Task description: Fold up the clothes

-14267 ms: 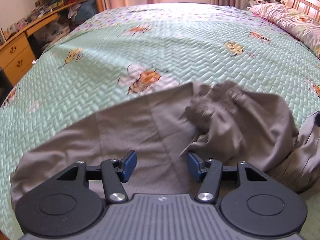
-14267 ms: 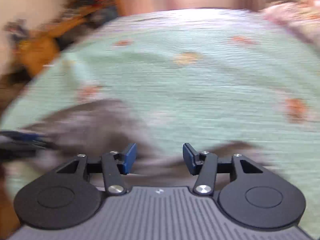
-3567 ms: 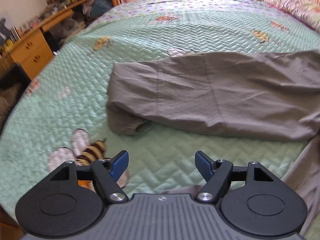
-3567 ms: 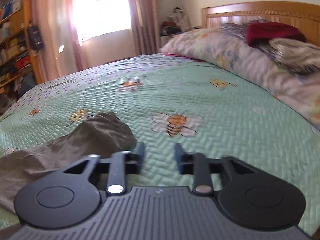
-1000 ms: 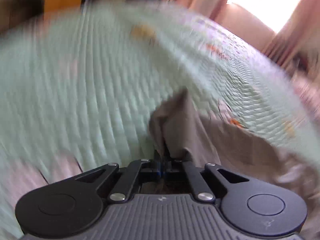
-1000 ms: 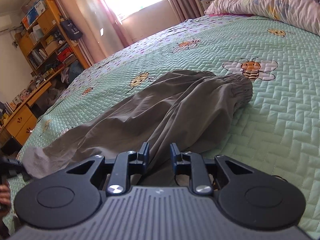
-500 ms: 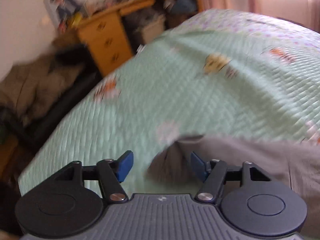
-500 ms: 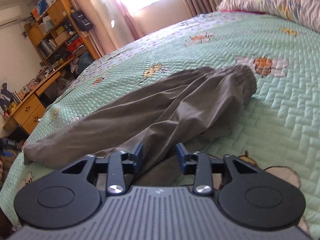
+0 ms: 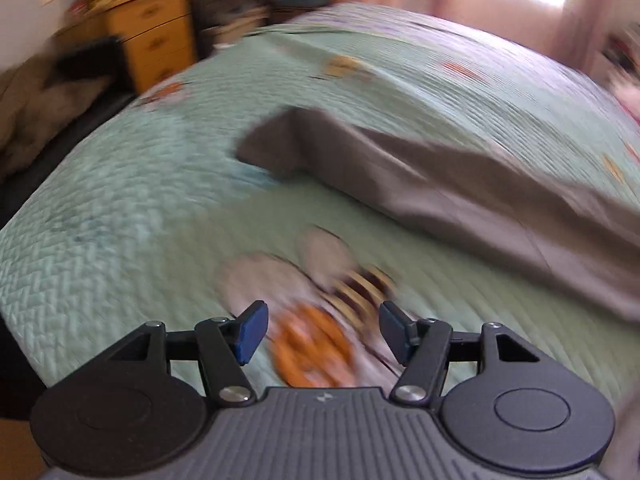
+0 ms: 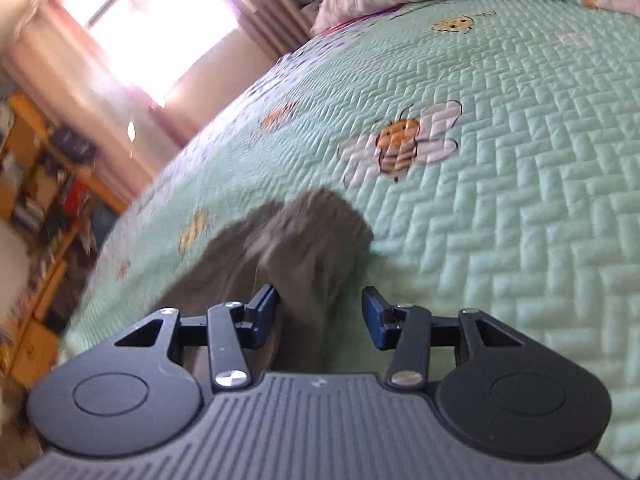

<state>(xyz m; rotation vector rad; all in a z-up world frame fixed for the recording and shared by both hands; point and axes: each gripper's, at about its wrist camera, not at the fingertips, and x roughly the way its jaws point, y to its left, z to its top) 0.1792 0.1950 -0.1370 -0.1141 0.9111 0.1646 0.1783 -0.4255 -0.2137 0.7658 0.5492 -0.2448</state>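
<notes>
Trousers of grey cloth lie stretched long across the green quilted bedspread, one narrow end pointing toward the side of the bed nearest the wooden desk, the rest running off toward the right edge of the left wrist view. In the right wrist view the other end shows as a bunched, gathered hump just ahead of the right gripper, whose fingers stand spread with the cloth lying between them but not pinched. The left gripper hangs over bare bedspread above a bee print, fingers likewise spread and holding nothing, near the garment but apart from it. Both views are smeared by motion. The garment looks laid out lengthwise rather than doubled into a compact stack, so judging by that, folding remains; a further fold would need each gripper to close on an end and carry one end over the other
</notes>
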